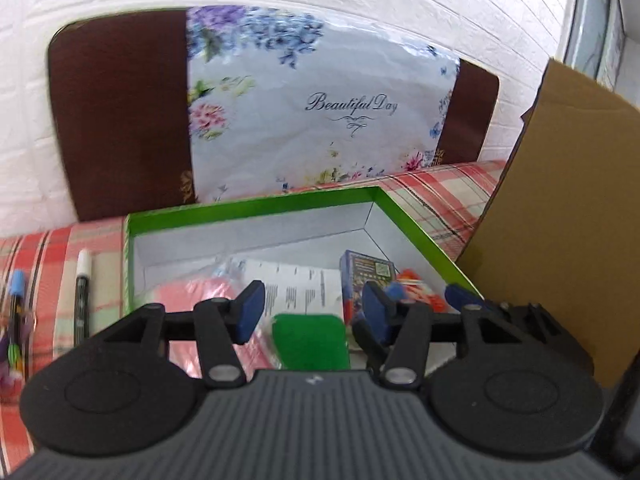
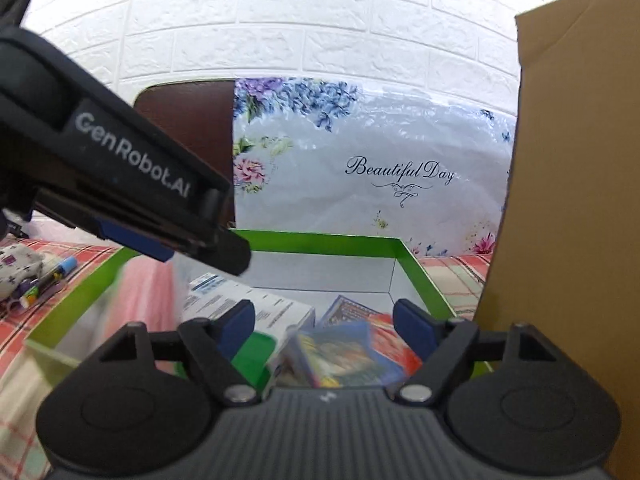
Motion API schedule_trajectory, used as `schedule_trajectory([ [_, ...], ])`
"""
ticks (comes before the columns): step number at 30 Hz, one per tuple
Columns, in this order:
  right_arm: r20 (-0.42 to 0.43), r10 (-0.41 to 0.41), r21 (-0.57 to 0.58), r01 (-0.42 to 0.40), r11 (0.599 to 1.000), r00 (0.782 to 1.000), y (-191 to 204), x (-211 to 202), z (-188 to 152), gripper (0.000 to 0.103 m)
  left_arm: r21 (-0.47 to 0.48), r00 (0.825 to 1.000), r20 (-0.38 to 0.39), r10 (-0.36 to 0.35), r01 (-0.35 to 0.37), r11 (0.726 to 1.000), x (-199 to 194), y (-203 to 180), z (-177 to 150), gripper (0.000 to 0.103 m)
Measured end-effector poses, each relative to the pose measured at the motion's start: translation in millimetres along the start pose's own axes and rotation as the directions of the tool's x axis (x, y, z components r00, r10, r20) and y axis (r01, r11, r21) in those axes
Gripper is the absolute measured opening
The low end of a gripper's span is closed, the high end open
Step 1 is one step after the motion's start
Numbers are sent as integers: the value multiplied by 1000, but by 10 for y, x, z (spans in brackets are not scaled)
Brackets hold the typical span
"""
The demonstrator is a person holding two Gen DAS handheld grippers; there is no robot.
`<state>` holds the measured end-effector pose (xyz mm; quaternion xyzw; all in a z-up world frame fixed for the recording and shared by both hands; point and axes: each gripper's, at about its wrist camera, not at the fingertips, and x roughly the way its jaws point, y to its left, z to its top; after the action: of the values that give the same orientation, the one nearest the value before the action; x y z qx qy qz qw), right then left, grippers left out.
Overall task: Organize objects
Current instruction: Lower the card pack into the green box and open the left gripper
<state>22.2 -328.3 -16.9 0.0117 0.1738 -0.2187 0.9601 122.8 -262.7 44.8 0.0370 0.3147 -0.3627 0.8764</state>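
Observation:
A green-rimmed box (image 1: 256,205) with white inside walls lies open on a plaid cloth; it also shows in the right wrist view (image 2: 320,242). Inside lie a pink packet (image 1: 192,296), a white printed box (image 1: 304,288), a green pad (image 1: 310,340), a blue card box (image 1: 360,276) and an orange-red item (image 1: 416,284). My left gripper (image 1: 314,312) hovers open over the box, empty. My right gripper (image 2: 326,322) is open above a blurred blue card pack (image 2: 340,356) inside the box. The right gripper's fingers show at the right of the left wrist view (image 1: 460,296).
A brown cardboard flap (image 1: 560,208) stands close on the right. A floral "Beautiful Day" bag (image 1: 320,108) leans on the white brick wall behind. Markers (image 1: 82,292) and a floral pouch (image 2: 20,268) lie on the plaid cloth left of the box.

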Motion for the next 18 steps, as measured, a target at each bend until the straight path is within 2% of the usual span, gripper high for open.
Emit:
schedule_trajectory([
  [2, 8, 6, 20, -6, 1000, 1000, 12, -130, -30, 79, -14, 1000, 6, -4, 4, 1000, -80, 37, -40, 56],
  [6, 26, 14, 40, -16, 999, 1000, 59, -315, -19, 82, 25, 999, 27, 20, -21, 999, -267, 23, -148, 56],
  [11, -5, 44, 48, -44, 998, 999, 58, -447, 42, 82, 45, 999, 21, 28, -29, 999, -429, 39, -261, 56],
  [18, -13, 74, 19, -74, 997, 997, 225, -665, 102, 80, 4, 997, 45, 56, -57, 998, -733, 308, -441, 57],
])
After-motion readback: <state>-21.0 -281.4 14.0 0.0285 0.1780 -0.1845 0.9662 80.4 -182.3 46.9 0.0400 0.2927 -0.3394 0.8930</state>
